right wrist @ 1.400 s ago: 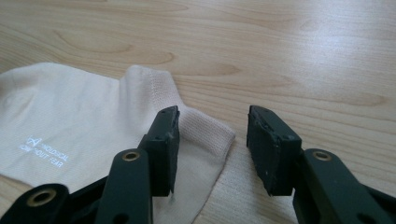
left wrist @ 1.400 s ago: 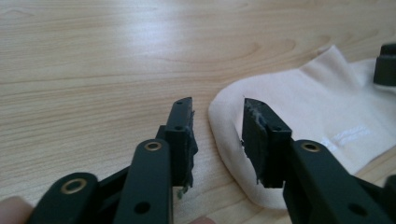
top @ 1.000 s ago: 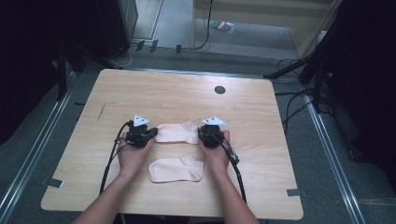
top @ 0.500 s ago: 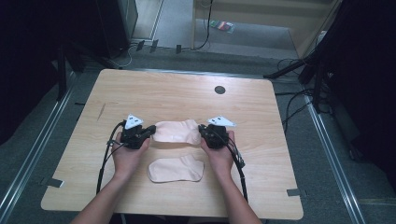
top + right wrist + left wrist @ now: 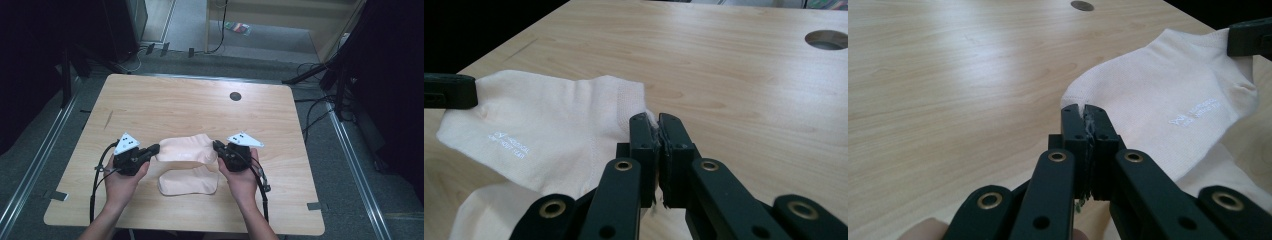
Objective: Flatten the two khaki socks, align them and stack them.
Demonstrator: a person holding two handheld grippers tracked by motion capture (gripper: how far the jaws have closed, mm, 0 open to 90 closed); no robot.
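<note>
The upper sock (image 5: 184,149) hangs stretched between the two tongs, lifted off the table (image 5: 165,100) just above the lower sock (image 5: 189,181), which lies flat at about six o'clock from the table's middle. The left gripper (image 5: 154,148) is clamped on one end of the held sock, at nine o'clock from it; in the left gripper view its jaws are pressed together with a pinch of the fabric edge (image 5: 1087,117) between the pads. The right gripper (image 5: 217,146) is clamped on the other end, at three o'clock, and its own view shows the same tight bite on the cuff (image 5: 651,122). Small white lettering (image 5: 509,144) faces up on the held sock.

As for progress, the pickup looks done: both ends are gripped and the sock is clear of the wood. What is left, probably, is to line it up over the lower sock and lay it down to make a pair. Whether the toes already point the same way is hard to tell from above. A round hole (image 5: 235,96) sits at twelve o'clock, well apart from all this.
</note>
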